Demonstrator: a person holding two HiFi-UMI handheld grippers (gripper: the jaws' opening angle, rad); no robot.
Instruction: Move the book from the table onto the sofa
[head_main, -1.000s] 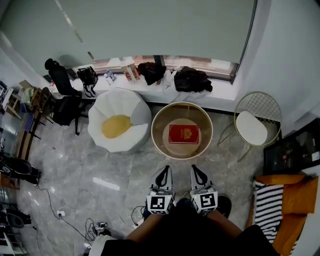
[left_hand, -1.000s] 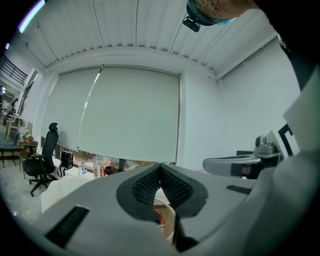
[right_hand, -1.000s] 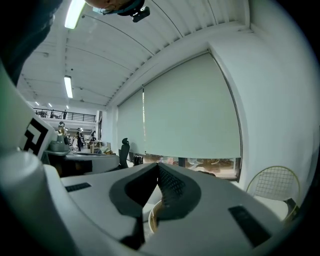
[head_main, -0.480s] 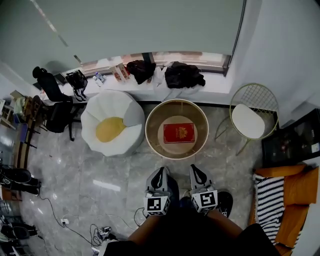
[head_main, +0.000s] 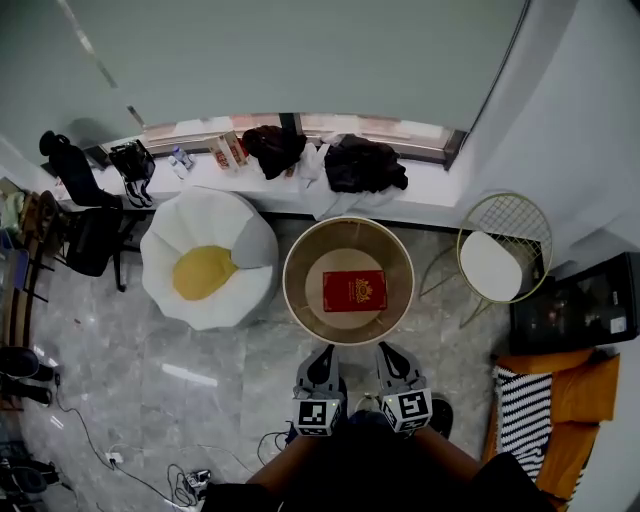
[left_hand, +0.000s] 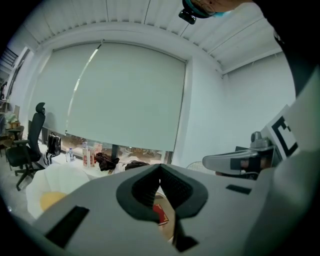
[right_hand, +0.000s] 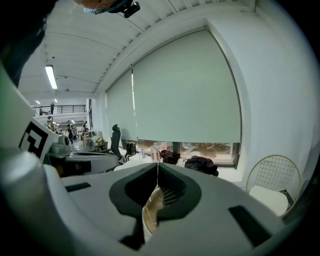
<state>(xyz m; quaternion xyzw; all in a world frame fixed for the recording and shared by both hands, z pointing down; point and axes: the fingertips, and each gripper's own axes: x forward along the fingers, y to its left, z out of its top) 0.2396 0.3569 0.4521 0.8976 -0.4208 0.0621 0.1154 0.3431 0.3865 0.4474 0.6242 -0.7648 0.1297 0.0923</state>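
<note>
A red book with a gold emblem lies flat in the middle of the round table, whose gold wire wall rings it. My left gripper and right gripper hang side by side just short of the table's near rim, both shut and holding nothing. Through the left gripper's closed jaws a sliver of the red book shows below. The right gripper view shows the table's pale rim behind its closed jaws. A white beanbag sofa with a yellow cushion stands left of the table.
A gold wire chair with a white seat stands right of the table. An orange seat with a striped cushion is at lower right. The window ledge carries dark bags and bottles. Office chairs and floor cables lie left.
Both grippers have moved forward and down toward the table; the table and book now sit closer to them in the head view. Both stay shut.
</note>
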